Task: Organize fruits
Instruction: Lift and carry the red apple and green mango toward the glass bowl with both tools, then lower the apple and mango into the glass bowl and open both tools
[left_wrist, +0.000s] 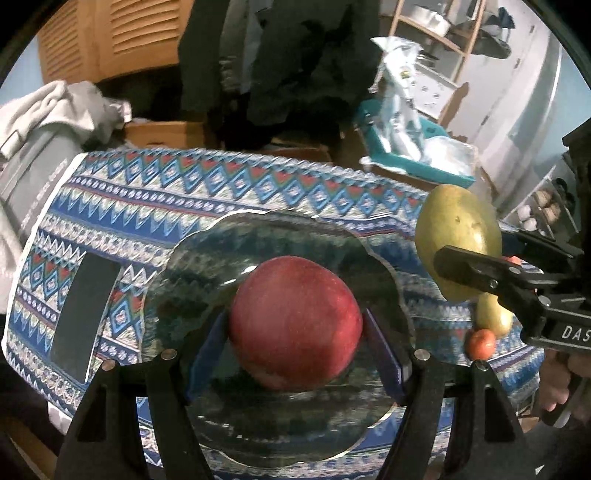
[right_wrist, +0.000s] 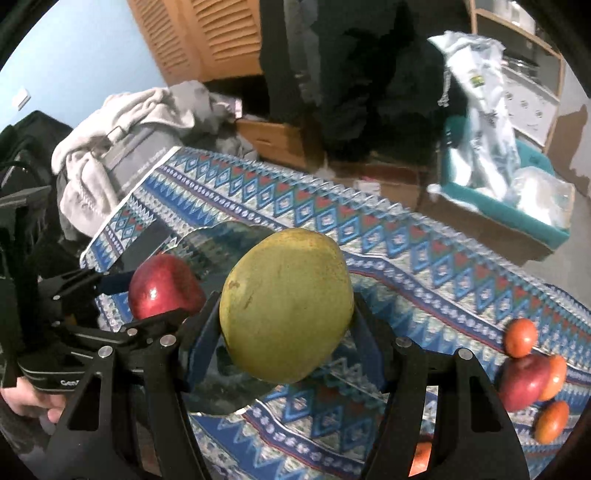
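My left gripper (left_wrist: 295, 326) is shut on a red apple (left_wrist: 295, 317), its blue pads pressing both sides, held just above a clear scalloped glass plate (left_wrist: 258, 236). My right gripper (right_wrist: 287, 317) is shut on a big green mango (right_wrist: 286, 302), hanging over the plate's right rim (right_wrist: 221, 236). In the left wrist view the mango (left_wrist: 456, 229) shows at the right, with a black finger (left_wrist: 476, 271) of the right gripper across it. In the right wrist view the apple (right_wrist: 164, 286) sits at the left.
The table wears a blue patterned cloth (left_wrist: 221, 192). A black flat rectangle (left_wrist: 83, 314) lies left of the plate. Loose fruit lies at the right: oranges (right_wrist: 521, 336), a red apple (right_wrist: 524, 380), and a green fruit (left_wrist: 493, 317). A teal bin (right_wrist: 517, 210) and clothes stand beyond the table.
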